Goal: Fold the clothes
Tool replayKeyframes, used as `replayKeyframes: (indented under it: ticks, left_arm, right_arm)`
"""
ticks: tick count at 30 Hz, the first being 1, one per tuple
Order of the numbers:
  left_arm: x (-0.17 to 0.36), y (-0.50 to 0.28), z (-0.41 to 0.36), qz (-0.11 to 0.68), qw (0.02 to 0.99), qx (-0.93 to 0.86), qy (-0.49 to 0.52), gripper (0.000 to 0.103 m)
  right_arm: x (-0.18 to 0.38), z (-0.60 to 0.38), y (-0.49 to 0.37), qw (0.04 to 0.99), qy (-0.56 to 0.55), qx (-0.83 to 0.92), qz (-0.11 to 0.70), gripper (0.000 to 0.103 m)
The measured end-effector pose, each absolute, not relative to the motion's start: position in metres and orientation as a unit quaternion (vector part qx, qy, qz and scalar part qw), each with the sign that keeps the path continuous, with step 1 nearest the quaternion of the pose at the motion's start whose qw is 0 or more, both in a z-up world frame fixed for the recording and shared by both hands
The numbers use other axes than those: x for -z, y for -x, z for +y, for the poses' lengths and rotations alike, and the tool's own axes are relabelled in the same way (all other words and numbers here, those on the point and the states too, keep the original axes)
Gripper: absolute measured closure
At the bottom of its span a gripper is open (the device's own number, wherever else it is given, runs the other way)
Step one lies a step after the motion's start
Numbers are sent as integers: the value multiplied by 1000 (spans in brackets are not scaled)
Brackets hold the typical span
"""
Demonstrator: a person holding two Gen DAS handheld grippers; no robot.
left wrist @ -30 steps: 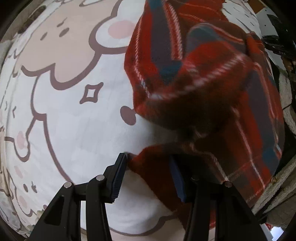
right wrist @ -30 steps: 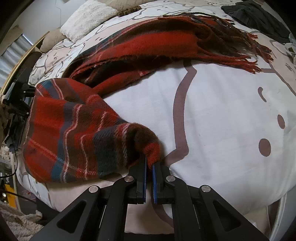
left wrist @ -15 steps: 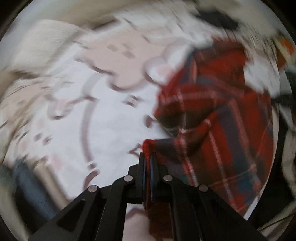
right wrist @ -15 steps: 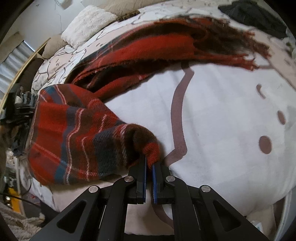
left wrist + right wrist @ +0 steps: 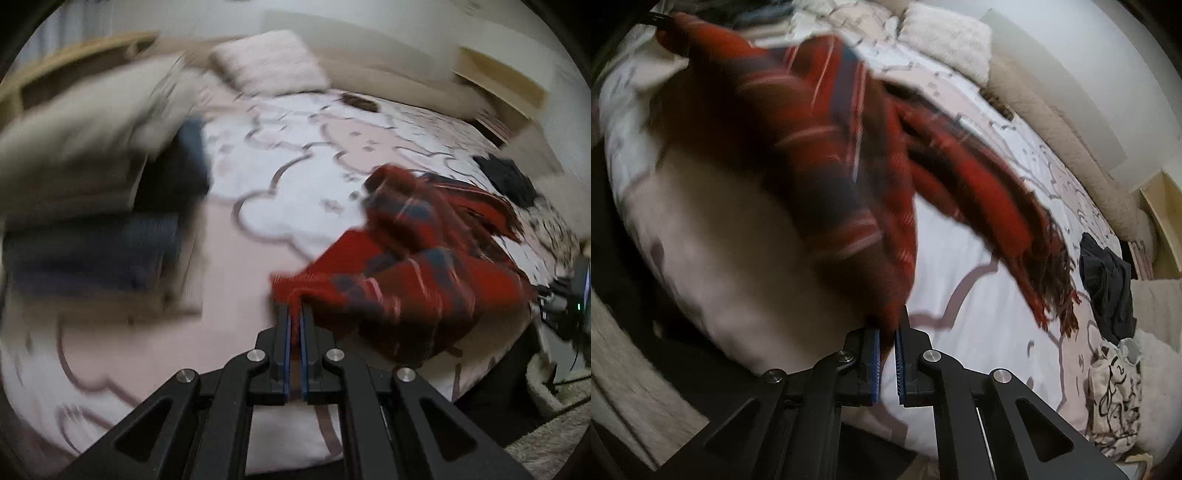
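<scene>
Moved: the scarf (image 5: 410,273) has come up off the bed (image 5: 295,192); the left gripper (image 5: 294,314), open a second ago, now pinches a corner tight.
Right gripper (image 5: 886,334): jaws just eased apart, scarf edge still between them.
Handling: soft, light, floppy wool; take it by corners, not the fringe (image 5: 1060,291).
Around: dark garment (image 5: 1108,284) far right, folded stack (image 5: 96,247) left, neither blocking.
</scene>
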State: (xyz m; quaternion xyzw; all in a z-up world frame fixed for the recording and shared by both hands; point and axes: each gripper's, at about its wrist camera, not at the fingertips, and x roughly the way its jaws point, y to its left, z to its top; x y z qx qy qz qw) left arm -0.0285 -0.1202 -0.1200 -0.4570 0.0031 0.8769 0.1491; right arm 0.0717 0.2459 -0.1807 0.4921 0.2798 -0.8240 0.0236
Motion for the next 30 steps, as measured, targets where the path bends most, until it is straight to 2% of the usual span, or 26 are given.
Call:
replayKeyframes:
  ticks: [2, 3, 9, 12, 14, 16, 18, 20, 21, 22, 23, 24, 25, 30]
  left_arm:
    - [130, 25, -121, -12, 143, -877, 459, 99]
    - [132, 25, -122, -15, 142, -877, 459, 99]
    - [141, 28, -119, 15, 146, -880, 452, 98]
    - [142, 32, -122, 20, 145, -882, 447, 98]
    - [141, 32, -125, 20, 142, -885, 444, 98]
    - [140, 32, -129, 19, 139, -887, 440, 98]
    - [140, 30, -132, 25, 137, -889, 436, 98]
    - [140, 25, -130, 49, 140, -893, 425, 95]
    - [139, 21, -128, 68, 144, -895, 416, 95]
    - [138, 15, -125, 94, 146, -898, 403, 85]
    - [138, 8, -122, 128, 147, -901, 389, 78]
    - [137, 1, -120, 156, 150, -901, 377, 64]
    - [137, -6, -118, 182, 153, -901, 364, 58]
    - [141, -36, -96, 364, 161, -869, 293, 58]
  right_arm:
    - [183, 243, -79, 5, -475, 824, 308, 19]
    - [183, 240, -85, 1, -462, 824, 328, 15]
    - [187, 214, -120, -5, -357, 785, 507, 16]
    - [205, 198, -132, 39, -321, 738, 592, 28]
    - [221, 192, -133, 61, -303, 703, 641, 43]
    - [235, 192, -128, 71, -272, 677, 681, 46]
    - [246, 192, -123, 79, -242, 656, 711, 60]
    - [252, 192, -117, 90, -227, 643, 726, 80]
    - [253, 193, -113, 99, -225, 638, 730, 84]
    - [248, 192, -109, 108, -231, 642, 723, 91]
    - [242, 192, -106, 116, -238, 648, 714, 92]
    - [234, 190, -101, 121, -252, 660, 697, 92]
    - [221, 190, -93, 119, -275, 679, 670, 93]
    - [159, 196, -46, 89, -364, 765, 523, 93]
